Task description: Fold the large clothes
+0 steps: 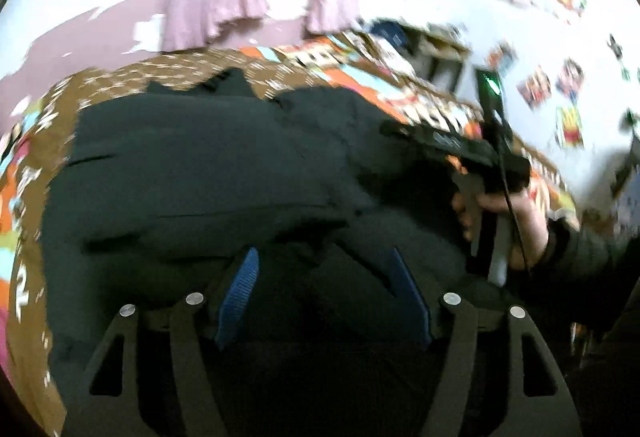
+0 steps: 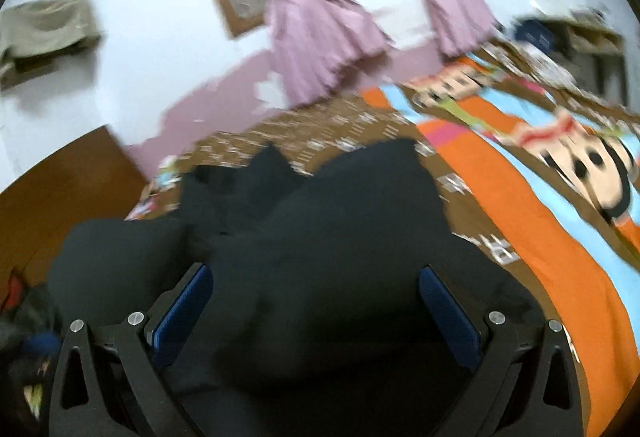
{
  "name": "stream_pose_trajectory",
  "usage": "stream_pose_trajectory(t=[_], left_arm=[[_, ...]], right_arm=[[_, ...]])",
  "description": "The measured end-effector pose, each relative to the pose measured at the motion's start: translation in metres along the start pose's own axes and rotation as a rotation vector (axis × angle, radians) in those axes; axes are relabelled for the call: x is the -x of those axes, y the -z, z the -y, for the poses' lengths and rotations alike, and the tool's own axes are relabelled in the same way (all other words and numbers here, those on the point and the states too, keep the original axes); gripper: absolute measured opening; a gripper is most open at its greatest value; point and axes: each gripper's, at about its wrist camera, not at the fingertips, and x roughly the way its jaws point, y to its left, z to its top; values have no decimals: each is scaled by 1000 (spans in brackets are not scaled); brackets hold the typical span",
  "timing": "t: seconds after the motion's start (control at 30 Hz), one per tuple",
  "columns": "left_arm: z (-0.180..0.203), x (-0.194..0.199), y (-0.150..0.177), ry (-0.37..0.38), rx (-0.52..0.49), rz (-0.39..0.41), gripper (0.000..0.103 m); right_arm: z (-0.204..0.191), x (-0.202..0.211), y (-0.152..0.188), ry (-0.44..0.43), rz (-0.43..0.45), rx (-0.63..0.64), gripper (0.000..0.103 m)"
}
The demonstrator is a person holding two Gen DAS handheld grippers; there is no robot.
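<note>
The bed (image 2: 532,277) takes up most of the room, with a bright cartoon blanket (image 2: 560,173) on it in orange, blue and brown. On top of the blanket lies the big black garment (image 1: 208,173). It looks soft and floppy, and I think a bit heavy because it is so large. It will sag and bunch up if you lift it in the middle. Better to pinch it at an edge or a corner, one on each side, so it hangs flat.

It is very dark, with lumps and creases, and some flaps stick up at the far end. I cannot tell what kind of clothing it is.

The left hand-held gripper (image 1: 324,301) has its blue pads (image 1: 240,297) wide apart, over the cloth and holding nothing. The right hand-held gripper (image 2: 316,313) is spread wide too, over the cloth.
</note>
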Motion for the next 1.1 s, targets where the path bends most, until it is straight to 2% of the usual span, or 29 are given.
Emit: stream_pose_trajectory(t=[0.07, 0.1, 0.17, 0.2, 0.23, 0.3, 0.37, 0.43, 0.47, 0.53, 0.57, 0.63, 0.7, 0.77, 0.9, 0.97, 1.07, 1.1], left_arm=[[-14, 18, 0, -21, 84, 58, 64], [-24, 27, 0, -57, 134, 90, 66], [-42, 42, -2, -171, 225, 128, 75], [-52, 46, -2, -245, 273, 132, 75], [-64, 48, -3, -323, 322, 118, 75], [-87, 47, -3, -416, 414, 75, 75], [-112, 40, -1, -458, 510, 10, 75], [-132, 29, 2, -480, 577, -51, 75], [-138, 26, 3, -480, 603, -59, 75], [-147, 23, 5, -455, 655, -48, 75], [-148, 24, 9, -446, 670, -41, 75], [-146, 23, 11, -448, 679, -32, 75], [-140, 22, 9, -462, 653, -37, 75], [-135, 20, 13, -473, 629, -42, 76], [-135, 12, 19, -482, 597, -42, 78], [-137, 8, 22, -485, 588, -41, 79], [-140, 6, 25, -486, 586, -39, 80], [-139, 6, 25, -488, 584, -37, 80]], right_arm=[[-23, 8, 2, -61, 25, 94, 103], [-34, 11, 3, -85, 32, 139, 103], [-64, 16, 9, -155, 34, 262, 103], [-76, 17, 12, -185, 30, 307, 103], [-92, 18, 17, -230, 16, 360, 103], [-117, 10, 24, -309, -46, 418, 103], [-145, -3, 31, -342, -105, 485, 103], [-165, -15, 36, -320, -107, 555, 103], [-172, -21, 38, -299, -109, 584, 98], [-176, -32, 42, -249, -123, 609, 76], [-172, -33, 41, -237, -126, 601, 71], [-154, -35, 34, -248, -139, 516, 43], [-130, -29, 23, -243, -123, 411, 28], [-105, -16, 15, -207, -86, 317, 22], [-54, -5, 10, -97, -71, 140, 23], [-27, -7, 11, -61, -105, 30, 34], [7, -3, 10, 17, -104, -94, 51], [17, -1, 8, 25, -104, -129, 64]])
